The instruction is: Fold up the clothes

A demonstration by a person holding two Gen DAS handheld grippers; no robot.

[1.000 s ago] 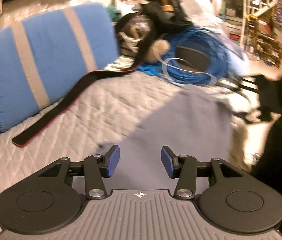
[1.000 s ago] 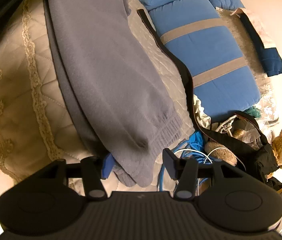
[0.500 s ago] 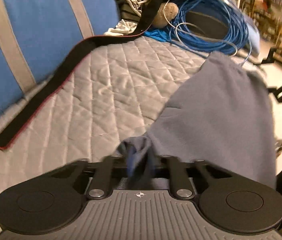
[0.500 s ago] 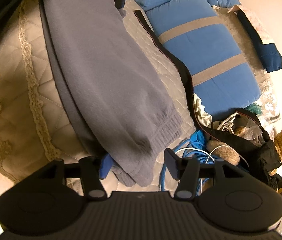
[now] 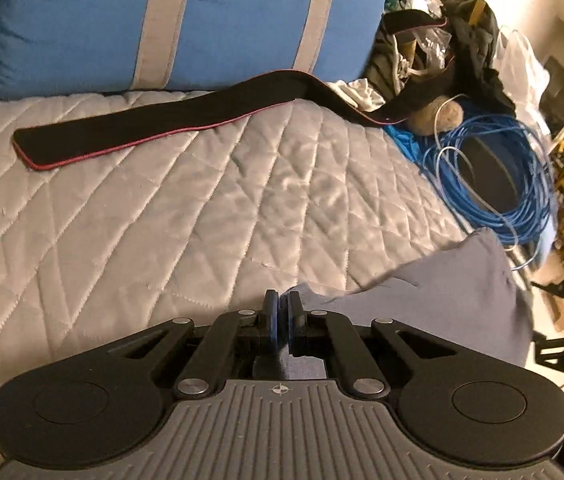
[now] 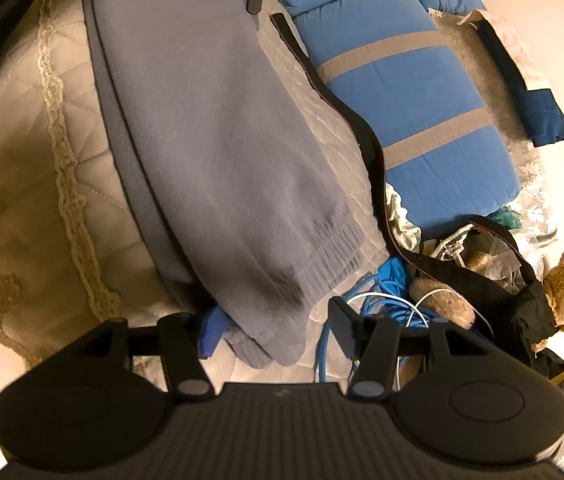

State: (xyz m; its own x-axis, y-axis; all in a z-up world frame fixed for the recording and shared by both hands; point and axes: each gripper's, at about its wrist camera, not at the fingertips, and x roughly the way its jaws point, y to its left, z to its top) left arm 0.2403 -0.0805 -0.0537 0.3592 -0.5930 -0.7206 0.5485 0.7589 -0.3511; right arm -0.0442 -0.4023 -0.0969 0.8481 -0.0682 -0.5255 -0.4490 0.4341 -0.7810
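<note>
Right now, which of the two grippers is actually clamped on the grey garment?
The left gripper: its blue pads are shut on an edge of the grey garment. The right gripper stands open, straddling the ribbed cuff end without pressing it.

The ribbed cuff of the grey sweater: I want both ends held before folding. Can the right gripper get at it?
Probably yes. The cuff already lies between the open right gripper fingers, with nothing covering it.

Grey sweater (image 6: pixel 217 152) (ribbed hem) on bed
</note>
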